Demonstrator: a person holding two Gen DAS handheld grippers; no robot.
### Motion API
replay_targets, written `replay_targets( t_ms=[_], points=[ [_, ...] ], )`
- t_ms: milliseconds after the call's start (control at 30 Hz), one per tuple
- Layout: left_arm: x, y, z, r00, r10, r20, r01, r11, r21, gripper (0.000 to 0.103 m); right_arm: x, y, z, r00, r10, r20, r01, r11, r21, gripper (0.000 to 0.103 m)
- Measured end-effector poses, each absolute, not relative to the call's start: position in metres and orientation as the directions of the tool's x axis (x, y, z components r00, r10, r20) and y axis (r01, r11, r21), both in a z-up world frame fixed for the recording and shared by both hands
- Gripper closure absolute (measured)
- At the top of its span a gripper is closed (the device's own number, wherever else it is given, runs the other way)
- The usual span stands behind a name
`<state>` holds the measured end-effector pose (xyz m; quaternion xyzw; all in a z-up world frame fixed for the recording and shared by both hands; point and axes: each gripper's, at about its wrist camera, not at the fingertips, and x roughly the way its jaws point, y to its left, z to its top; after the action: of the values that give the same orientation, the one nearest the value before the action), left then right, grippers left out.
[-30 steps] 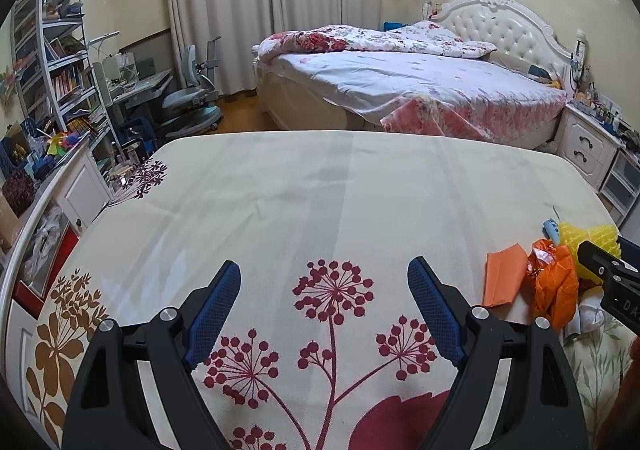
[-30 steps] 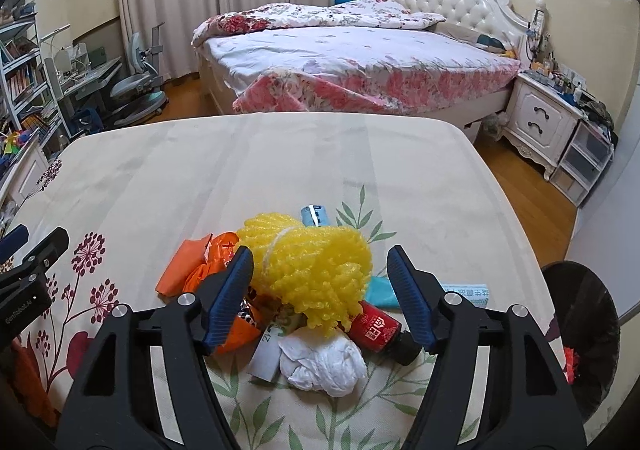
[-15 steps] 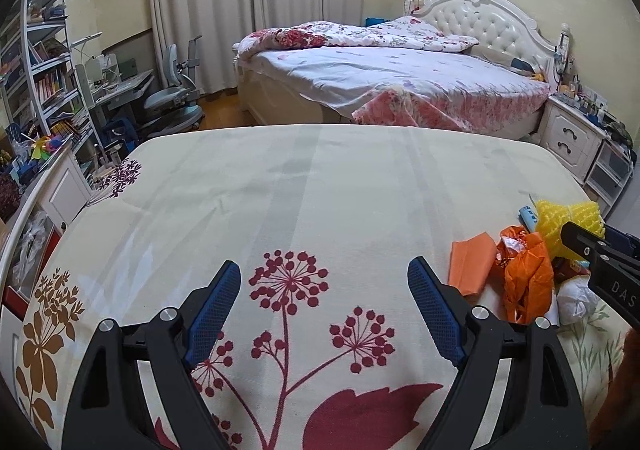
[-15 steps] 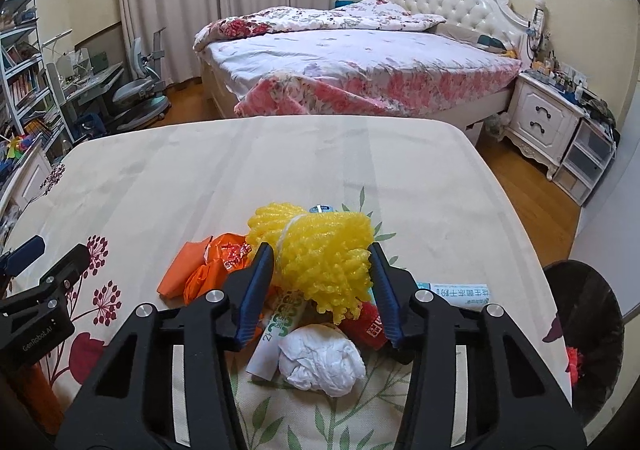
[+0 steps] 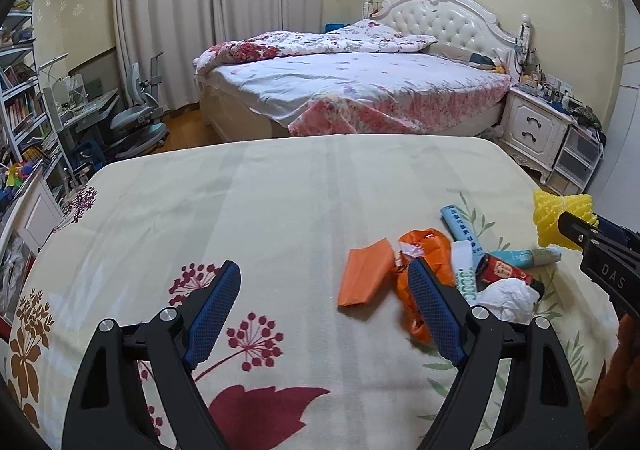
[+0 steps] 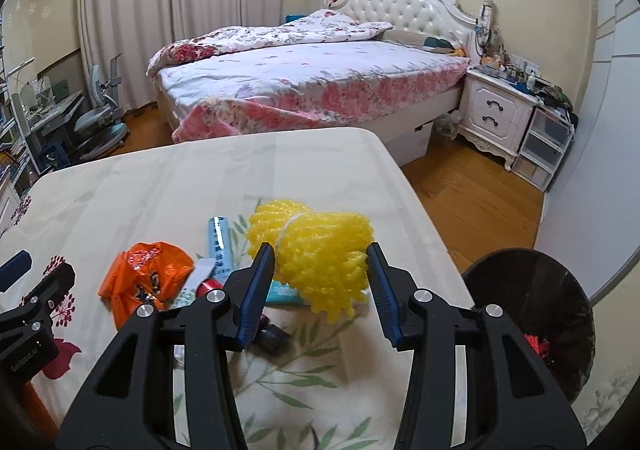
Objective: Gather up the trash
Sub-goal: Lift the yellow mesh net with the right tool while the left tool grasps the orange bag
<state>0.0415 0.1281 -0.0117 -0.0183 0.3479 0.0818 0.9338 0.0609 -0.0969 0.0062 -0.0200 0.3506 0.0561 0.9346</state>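
My right gripper (image 6: 320, 250) has its jaws closing on a yellow foam net (image 6: 316, 246); both pads press its sides and it hangs clear of the pile. The left wrist view shows that net (image 5: 556, 214) raised at the far right. On the cream floral sheet (image 5: 280, 190) lie an orange paper (image 5: 364, 274), an orange plastic bag (image 5: 424, 246), a blue-white tube (image 5: 460, 222), a red can (image 5: 504, 272) and a crumpled white tissue (image 5: 508, 298). My left gripper (image 5: 324, 266) stands open just left of the pile, its right finger over the orange bag, holding nothing.
A black trash bin (image 6: 532, 314) stands on the wooden floor off the sheet's right edge, with something red inside. Beyond are a large bed (image 6: 304, 86), a white nightstand (image 6: 496, 114), and a desk chair (image 5: 136, 122) with shelves at the left.
The right jaws closed onto the yellow net and carried it up and rightward off the pile. The left gripper, still open, moved right until the pile came beside its right finger.
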Motion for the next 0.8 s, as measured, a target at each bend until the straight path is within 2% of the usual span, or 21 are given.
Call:
replay_targets(
  t_ms=[367, 500, 633, 667, 700, 800],
  points=[
    [0.059, 0.087, -0.026, 0.727, 0.100, -0.679, -0.097, 0.994, 0.043, 0.020, 0.059, -0.139, -0.009, 0.729, 0.065, -0.682, -0.061, 0.998, 0.030, 0.066],
    [0.062, 0.083, -0.031, 0.716, 0.092, -0.692, -0.082, 0.996, 0.046, 0.036, 0.056, -0.143, -0.010, 0.730, 0.072, -0.680, -0.062, 0.997, 0.039, 0.066],
    [0.062, 0.082, -0.034, 0.704, 0.059, -0.708, -0.061, 0.998, 0.023, 0.057, 0.055, -0.145, -0.013, 0.724, 0.075, -0.685, -0.060, 0.997, 0.047, 0.066],
    [0.062, 0.081, -0.035, 0.704, 0.053, -0.708, -0.053, 0.998, 0.023, 0.067, 0.055, -0.146, -0.013, 0.723, 0.076, -0.686, -0.060, 0.997, 0.048, 0.066],
    [0.061, 0.081, -0.035, 0.705, 0.032, -0.708, -0.036, 0.999, 0.008, 0.072, 0.055, -0.146, -0.013, 0.723, 0.077, -0.687, -0.060, 0.997, 0.049, 0.067],
    [0.058, 0.079, -0.036, 0.711, 0.027, -0.703, -0.031, 0.999, 0.008, 0.073, 0.053, -0.146, -0.014, 0.722, 0.078, -0.687, -0.061, 0.997, 0.049, 0.067]
  ],
)
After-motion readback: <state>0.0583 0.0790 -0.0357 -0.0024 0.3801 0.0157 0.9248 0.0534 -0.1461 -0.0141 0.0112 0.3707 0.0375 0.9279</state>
